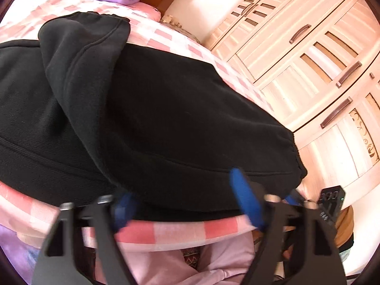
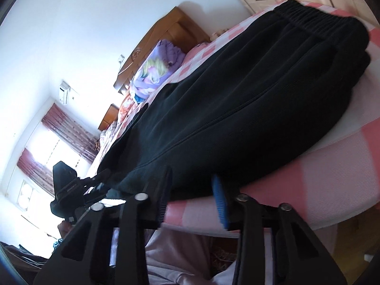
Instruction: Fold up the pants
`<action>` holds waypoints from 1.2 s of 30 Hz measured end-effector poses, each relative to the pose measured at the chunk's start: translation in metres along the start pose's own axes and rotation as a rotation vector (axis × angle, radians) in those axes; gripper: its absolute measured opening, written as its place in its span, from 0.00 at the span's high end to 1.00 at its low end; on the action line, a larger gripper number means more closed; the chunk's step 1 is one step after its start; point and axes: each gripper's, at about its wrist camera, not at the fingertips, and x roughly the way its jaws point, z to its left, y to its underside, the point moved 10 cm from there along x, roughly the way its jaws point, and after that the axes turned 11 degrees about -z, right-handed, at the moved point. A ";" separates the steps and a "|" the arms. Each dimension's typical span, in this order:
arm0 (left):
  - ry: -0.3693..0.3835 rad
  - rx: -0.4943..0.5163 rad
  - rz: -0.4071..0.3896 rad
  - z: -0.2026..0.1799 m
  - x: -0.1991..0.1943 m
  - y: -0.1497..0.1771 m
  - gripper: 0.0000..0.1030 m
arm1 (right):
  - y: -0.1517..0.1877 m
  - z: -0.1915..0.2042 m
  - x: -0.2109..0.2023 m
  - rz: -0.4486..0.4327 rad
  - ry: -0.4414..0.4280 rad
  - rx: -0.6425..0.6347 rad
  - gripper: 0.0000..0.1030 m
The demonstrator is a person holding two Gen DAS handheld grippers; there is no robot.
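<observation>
Hovering at the near bed edge, left gripper [image 1: 187,201] has jaws parted, nothing pinched, black pants [image 1: 147,109] just beyond its blue pads. Right gripper [image 2: 192,197] also parted, empty, at the pants' hem. Pants lie folded on the pink checked bed [image 1: 180,231], wardrobe [image 1: 308,54] beyond.

We are seeing soft black knit pants [image 1: 166,109] lying on a pink-and-white checked bed sheet [image 1: 180,230], beside a floral lilac quilt [image 2: 154,71] and pale cream wardrobe doors [image 1: 308,54].
</observation>
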 end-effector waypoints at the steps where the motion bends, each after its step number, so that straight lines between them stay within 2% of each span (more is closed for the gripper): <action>1: -0.010 0.010 0.002 0.002 0.000 0.000 0.67 | 0.005 0.004 0.001 0.008 0.002 -0.014 0.78; 3: -0.025 0.033 0.014 0.003 0.002 0.001 0.80 | 0.006 0.008 0.002 0.004 0.005 -0.027 0.86; 6: -0.012 0.035 -0.004 0.002 -0.002 0.001 0.88 | 0.003 0.014 -0.003 -0.014 0.002 -0.042 0.92; 10: -0.016 0.094 -0.033 -0.005 -0.020 -0.002 0.89 | -0.006 0.028 -0.019 -0.057 -0.009 -0.074 0.92; 12: -0.014 0.102 -0.028 -0.006 -0.021 -0.002 0.89 | -0.002 0.023 -0.017 -0.039 0.004 -0.078 0.92; 15: -0.035 0.078 0.022 0.005 -0.009 0.009 0.89 | 0.011 0.004 -0.008 0.014 0.044 -0.028 0.92; 18: -0.042 0.071 0.040 0.013 -0.004 0.017 0.88 | 0.012 0.005 -0.009 0.022 0.034 -0.020 0.90; 20: -0.037 0.071 0.056 0.012 -0.005 0.016 0.83 | 0.012 0.010 -0.008 0.048 0.042 -0.055 0.85; 21: -0.030 0.071 0.067 0.012 -0.006 0.016 0.74 | 0.012 0.011 -0.007 0.068 0.055 -0.076 0.82; 23: -0.014 0.064 0.067 0.012 -0.011 0.014 0.44 | 0.015 0.014 -0.011 0.106 0.068 -0.099 0.72; 24: -0.054 0.076 0.040 0.015 -0.018 0.010 0.17 | 0.016 0.014 -0.015 0.116 0.078 -0.103 0.49; 25: -0.102 0.094 0.009 0.021 -0.025 0.005 0.07 | 0.014 0.014 -0.019 0.110 0.090 -0.106 0.25; 26: -0.155 0.123 -0.026 0.026 -0.035 0.000 0.07 | 0.011 0.016 -0.025 0.091 0.092 -0.113 0.21; 27: -0.180 0.136 -0.038 0.028 -0.039 -0.004 0.07 | 0.009 0.021 -0.031 0.060 0.087 -0.126 0.22; 28: -0.245 0.150 -0.084 0.035 -0.051 -0.012 0.07 | 0.002 0.026 -0.039 0.027 0.087 -0.155 0.22; 29: -0.328 0.162 -0.160 0.040 -0.067 -0.023 0.07 | -0.006 0.031 -0.046 -0.002 0.091 -0.189 0.22; 30: -0.376 0.180 -0.235 0.040 -0.082 -0.033 0.07 | -0.012 0.037 -0.047 -0.025 0.092 -0.216 0.22; 32: -0.329 0.230 -0.298 0.018 -0.095 -0.048 0.07 | -0.028 0.051 -0.049 -0.071 0.092 -0.302 0.22; 34: -0.255 0.295 -0.312 -0.014 -0.089 -0.057 0.05 | -0.042 0.059 -0.037 -0.087 0.125 -0.374 0.22; 36: -0.196 0.362 -0.287 -0.042 -0.070 -0.056 0.02 | -0.052 0.061 -0.021 -0.086 0.160 -0.416 0.22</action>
